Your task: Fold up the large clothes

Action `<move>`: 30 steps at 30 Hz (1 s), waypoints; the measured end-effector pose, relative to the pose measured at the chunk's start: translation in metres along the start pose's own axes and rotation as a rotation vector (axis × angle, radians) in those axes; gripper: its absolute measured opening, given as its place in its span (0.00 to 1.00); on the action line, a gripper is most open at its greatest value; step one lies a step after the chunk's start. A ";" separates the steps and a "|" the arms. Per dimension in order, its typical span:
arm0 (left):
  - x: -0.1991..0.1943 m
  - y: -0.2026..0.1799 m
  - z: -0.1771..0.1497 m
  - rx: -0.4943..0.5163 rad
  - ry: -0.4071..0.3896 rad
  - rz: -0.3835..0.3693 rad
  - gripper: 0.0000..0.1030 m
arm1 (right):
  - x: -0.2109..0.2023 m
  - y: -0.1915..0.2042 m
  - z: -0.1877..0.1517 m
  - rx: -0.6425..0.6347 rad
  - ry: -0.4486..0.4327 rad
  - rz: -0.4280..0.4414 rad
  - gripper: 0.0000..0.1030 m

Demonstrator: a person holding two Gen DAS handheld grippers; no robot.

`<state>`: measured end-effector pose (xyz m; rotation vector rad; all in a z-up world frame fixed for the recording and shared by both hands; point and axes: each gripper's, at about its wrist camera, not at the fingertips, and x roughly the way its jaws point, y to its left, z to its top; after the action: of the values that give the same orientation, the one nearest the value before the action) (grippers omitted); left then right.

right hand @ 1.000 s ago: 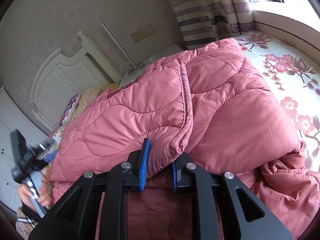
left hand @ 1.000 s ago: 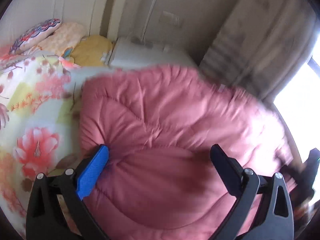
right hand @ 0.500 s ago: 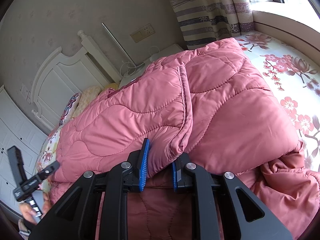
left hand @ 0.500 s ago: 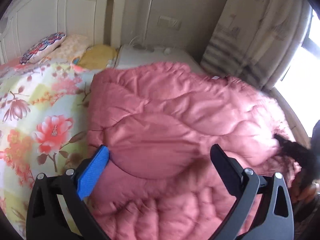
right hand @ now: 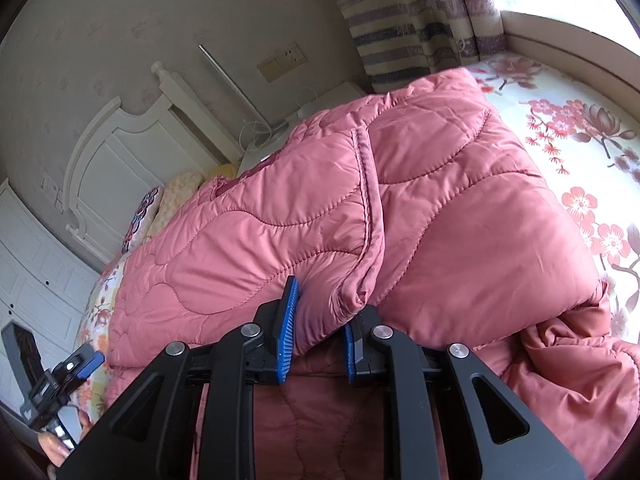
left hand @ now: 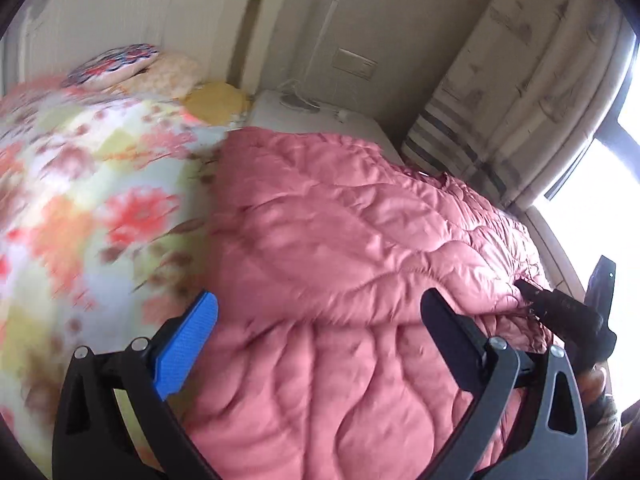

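Pink quilted coat (right hand: 400, 200), floral bedsheet (right hand: 560, 128)

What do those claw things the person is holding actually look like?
Each claw is a black plastic frame with triangular cut-outs and silver rivets at the joints. The right claw has two ribbed blue pads facing each other. The left claw shows one textured blue pad; its other finger looks black from here.

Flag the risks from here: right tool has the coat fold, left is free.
1. The right tool pinches only the rounded edge of the pink quilted coat; the slick, puffy fabric could slip out.
2. The left tool is open and holds nothing, so the fold hangs on one grip.
3. Loose coat bunched at lower right could drag on the floral sheet.
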<state>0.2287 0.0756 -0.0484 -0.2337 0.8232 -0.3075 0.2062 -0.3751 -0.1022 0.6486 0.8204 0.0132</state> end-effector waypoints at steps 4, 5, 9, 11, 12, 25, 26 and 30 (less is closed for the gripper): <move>-0.036 0.030 -0.033 -0.027 0.004 0.035 0.98 | -0.046 -0.013 0.010 0.067 0.020 0.031 0.51; -0.046 0.039 -0.043 -0.028 0.009 0.043 0.98 | -0.066 -0.017 0.009 0.049 -0.013 0.039 0.58; -0.082 0.071 -0.087 -0.030 0.028 0.040 0.98 | -0.143 -0.046 -0.014 -0.106 -0.084 -0.022 0.79; -0.094 0.079 -0.110 -0.014 0.053 0.041 0.98 | -0.167 -0.066 -0.036 -0.153 -0.055 -0.047 0.79; -0.097 0.079 -0.118 0.000 0.062 0.042 0.98 | -0.177 -0.077 -0.050 -0.169 -0.034 -0.070 0.79; -0.091 -0.034 -0.061 0.305 -0.038 0.297 0.98 | -0.170 -0.034 -0.089 -0.336 -0.059 -0.190 0.76; -0.083 -0.049 -0.055 0.334 -0.034 0.281 0.98 | -0.156 -0.014 -0.084 -0.383 -0.054 -0.191 0.76; -0.037 -0.078 -0.054 0.393 0.018 0.250 0.98 | -0.101 0.062 -0.054 -0.532 -0.082 -0.110 0.77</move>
<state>0.1505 0.0114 -0.0333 0.2383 0.7827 -0.2301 0.1135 -0.3215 -0.0271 0.1016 0.7313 0.1013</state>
